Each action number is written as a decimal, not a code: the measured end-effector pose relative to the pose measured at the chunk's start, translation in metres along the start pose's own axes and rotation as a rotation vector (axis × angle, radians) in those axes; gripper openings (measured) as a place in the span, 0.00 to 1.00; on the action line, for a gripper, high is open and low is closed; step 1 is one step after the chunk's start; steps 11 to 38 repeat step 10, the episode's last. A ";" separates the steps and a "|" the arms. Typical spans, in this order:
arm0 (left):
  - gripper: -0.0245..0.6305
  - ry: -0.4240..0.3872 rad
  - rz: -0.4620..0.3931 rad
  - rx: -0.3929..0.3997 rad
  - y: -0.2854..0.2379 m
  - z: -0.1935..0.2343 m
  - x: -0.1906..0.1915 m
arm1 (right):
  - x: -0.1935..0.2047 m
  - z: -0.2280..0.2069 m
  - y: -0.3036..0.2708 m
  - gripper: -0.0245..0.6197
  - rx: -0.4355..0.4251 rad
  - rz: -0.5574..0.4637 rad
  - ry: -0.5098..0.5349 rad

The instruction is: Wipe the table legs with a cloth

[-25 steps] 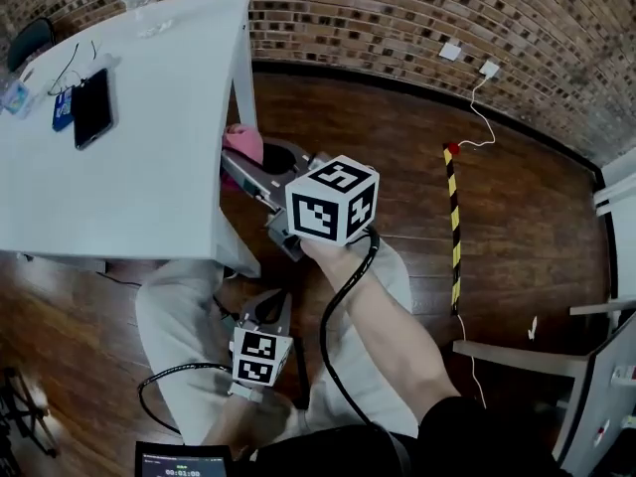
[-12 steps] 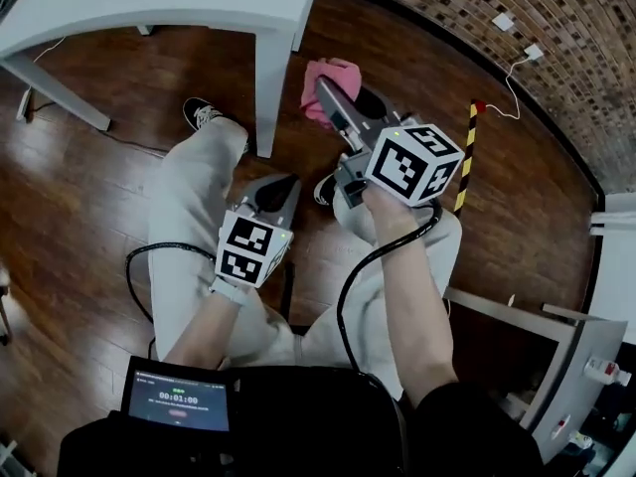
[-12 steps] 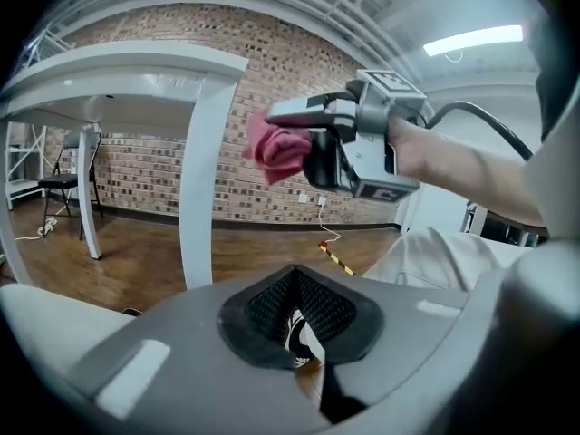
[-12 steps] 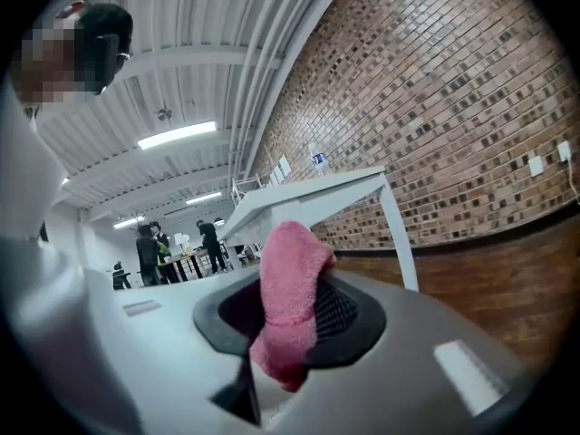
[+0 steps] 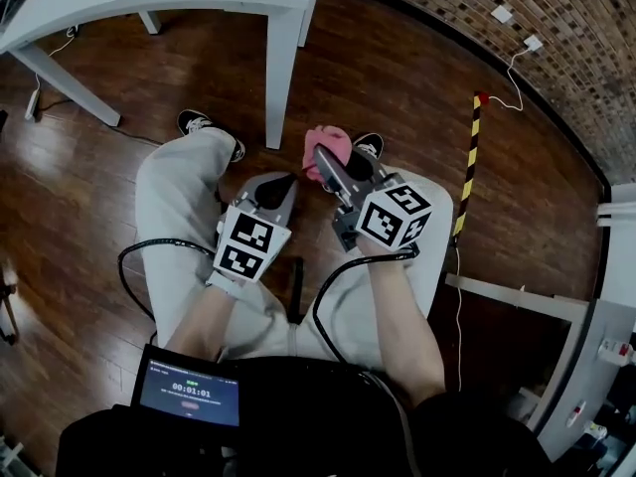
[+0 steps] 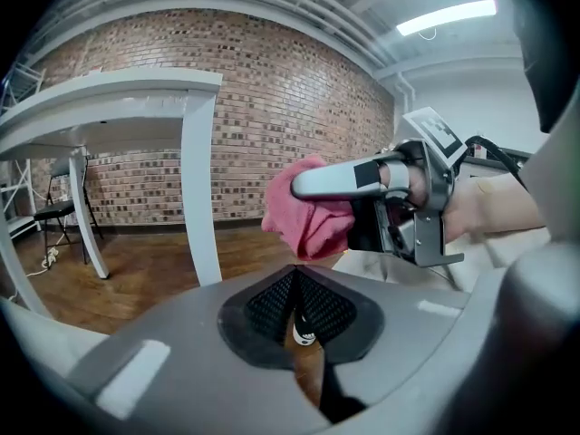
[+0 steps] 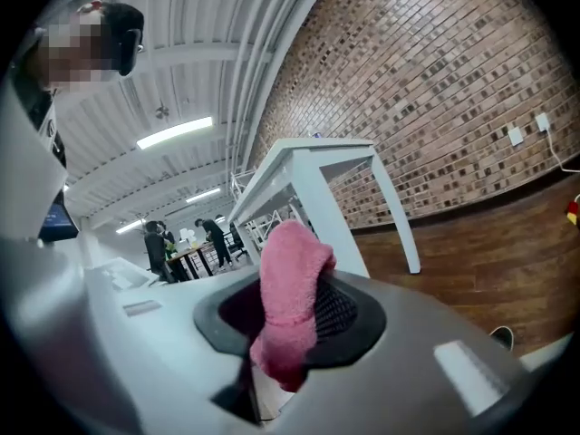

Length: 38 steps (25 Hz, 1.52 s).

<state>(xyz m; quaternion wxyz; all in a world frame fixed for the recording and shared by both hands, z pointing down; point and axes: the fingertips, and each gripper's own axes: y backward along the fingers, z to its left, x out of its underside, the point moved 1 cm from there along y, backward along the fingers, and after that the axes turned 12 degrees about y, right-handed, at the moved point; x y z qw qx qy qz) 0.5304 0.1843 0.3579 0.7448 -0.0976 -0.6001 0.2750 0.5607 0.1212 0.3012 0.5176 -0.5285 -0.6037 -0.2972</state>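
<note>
A pink cloth is pinched in my right gripper, which is shut on it above the person's right knee. In the right gripper view the cloth sticks up from between the jaws. The white table's near leg stands just beyond the knees, a short way from the cloth and not touching it. My left gripper rests over the lap, shut with nothing in it; its pads meet in the left gripper view. That view also shows the cloth to the right of the table leg.
A second table leg slants at the far left. A yellow-black striped strip lies on the wooden floor at the right, near a white cable. White furniture stands at the right edge. Shoes sit by the leg.
The head view has dropped from the tabletop to the floor and lap. The right gripper with the cloth has drawn back from beside the table leg to above the knee. The left gripper has stayed put.
</note>
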 end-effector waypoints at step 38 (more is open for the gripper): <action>0.04 0.014 0.073 -0.036 0.011 0.010 0.055 | 0.032 0.013 -0.019 0.18 -0.056 0.026 -0.002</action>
